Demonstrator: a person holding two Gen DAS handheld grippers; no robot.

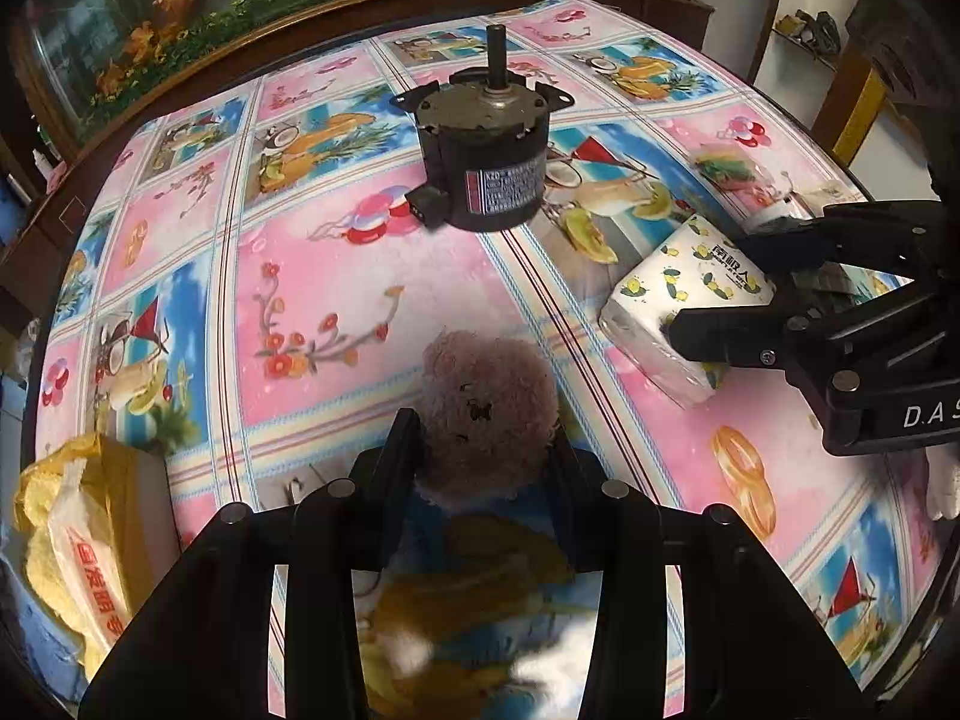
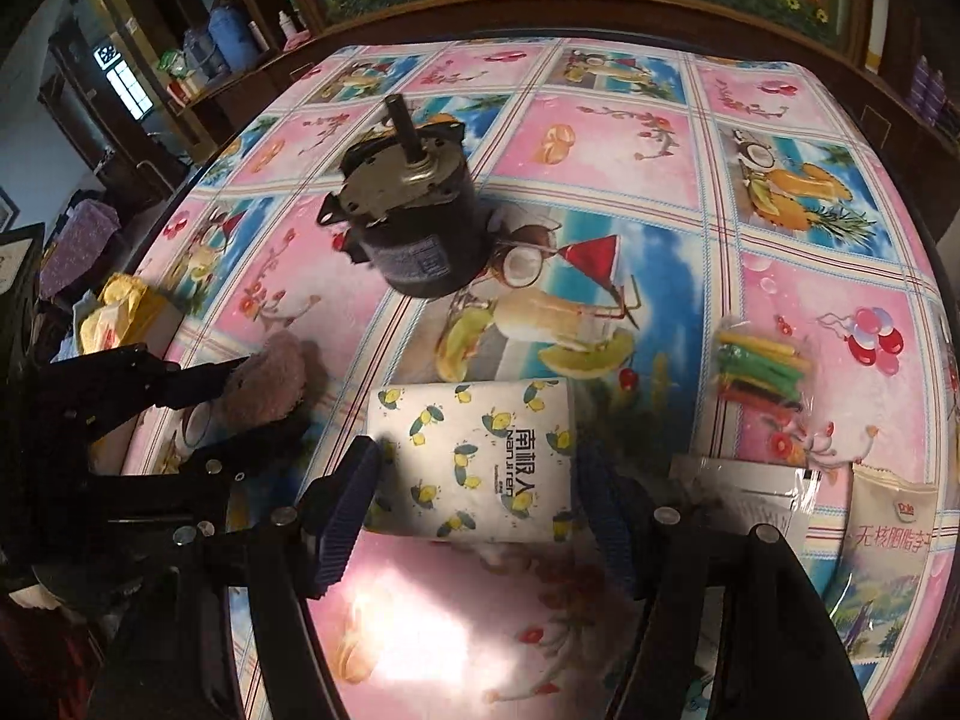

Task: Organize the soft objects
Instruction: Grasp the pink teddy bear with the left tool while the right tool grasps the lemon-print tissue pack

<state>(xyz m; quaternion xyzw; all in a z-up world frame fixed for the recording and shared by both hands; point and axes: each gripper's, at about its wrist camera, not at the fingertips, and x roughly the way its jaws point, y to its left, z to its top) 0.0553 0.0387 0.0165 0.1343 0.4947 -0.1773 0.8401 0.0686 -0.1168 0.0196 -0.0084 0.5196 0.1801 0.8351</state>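
Left gripper (image 1: 486, 438) is clamped on the plush bear (image 1: 486, 408) at the near edge of the tabletop (image 1: 336, 276); the pile dents under both fingers. Right gripper (image 2: 480, 480) straddles the tissue pack (image 2: 474, 456) nearby, fingers at its short sides; whether the pads press cannot be told. Judged light, soft and compressible; the pack's wrapper is probably slick, so a mid-body hold across the narrow width suits. The motor (image 1: 480, 162) behind is rigid, not a soft object.
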